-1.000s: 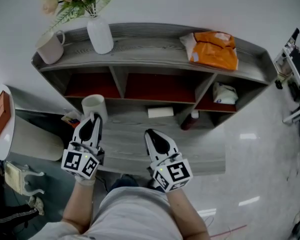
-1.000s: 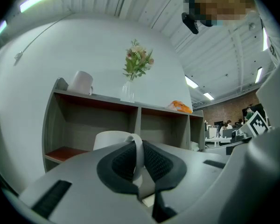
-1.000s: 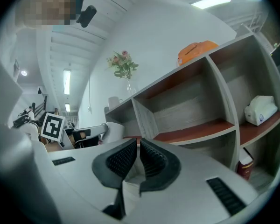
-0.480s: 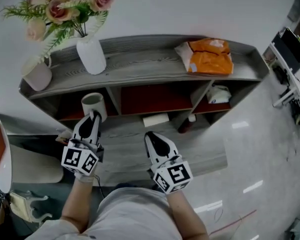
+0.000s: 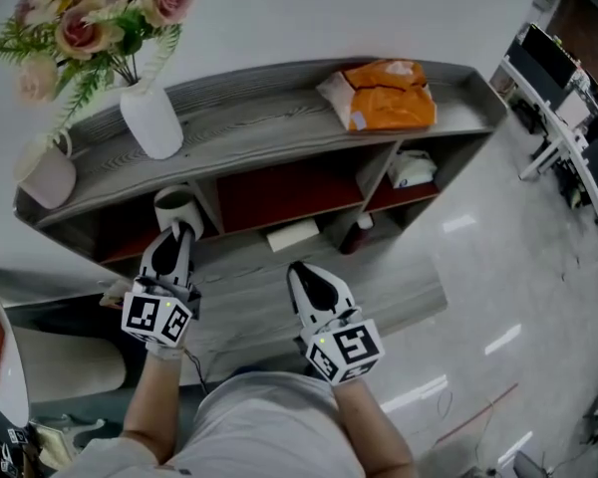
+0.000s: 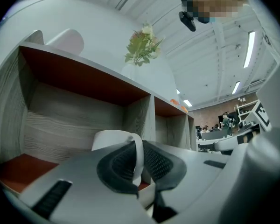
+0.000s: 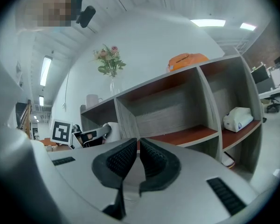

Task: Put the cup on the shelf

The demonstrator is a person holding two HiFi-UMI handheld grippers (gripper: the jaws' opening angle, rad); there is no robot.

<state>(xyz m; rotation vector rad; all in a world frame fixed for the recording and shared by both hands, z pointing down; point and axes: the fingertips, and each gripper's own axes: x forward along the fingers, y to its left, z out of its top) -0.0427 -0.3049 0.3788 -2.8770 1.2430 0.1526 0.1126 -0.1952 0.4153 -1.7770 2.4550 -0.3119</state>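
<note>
The white cup [image 5: 176,210] hangs in front of the left red compartment [image 6: 74,120] of the grey shelf unit [image 5: 279,118]. My left gripper [image 5: 182,233] is shut on the cup's handle. In the left gripper view the handle [image 6: 139,153] runs between the dark pads, with the cup body [image 6: 109,139] just beyond them. My right gripper [image 5: 297,271] hovers over the low front board [image 5: 399,297], shut with nothing in it. In the right gripper view its pads [image 7: 123,157] meet. That view also shows the cup [image 7: 113,129] at the far left.
On the shelf top stand a white vase of flowers [image 5: 151,118], another white mug [image 5: 48,172] and an orange bag [image 5: 384,95]. A white box [image 5: 292,235] and a dark bottle [image 5: 355,235] sit lower down. A white object [image 5: 411,169] fills the right compartment.
The view has swung, so the shelf now lies slanted. The left gripper and cup have come closer to the left compartment's mouth. The right gripper has kept its place.
</note>
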